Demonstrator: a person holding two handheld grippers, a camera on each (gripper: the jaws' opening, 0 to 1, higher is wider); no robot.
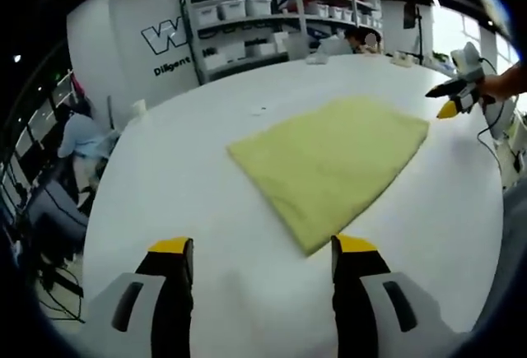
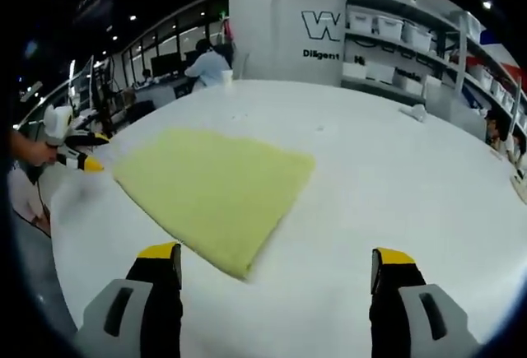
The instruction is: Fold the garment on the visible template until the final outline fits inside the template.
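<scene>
I'm working over a wide white table in an open workshop, with shelves of white bins along the back wall and people seated at desks off to the side. Starting on the left, my left gripper hangs above the table with its jaws spread wide and nothing between them, one corner of the yellow garment lying just ahead of it. The garment is already folded into a flat, roughly four-sided shape in the middle of the table. I can't make out any template outline under or around it, so I can't judge whether it fits yet. Further right, my right gripper is likewise wide open and empty, hovering near the garment's nearest corner. My worry is this: if I pinch only the top layer at a corner, the fold may peel apart and spread the outline. Dragging instead of lifting could slide the whole cloth across the smooth table, and uneven pulls from the two sides would skew the edges.
</scene>
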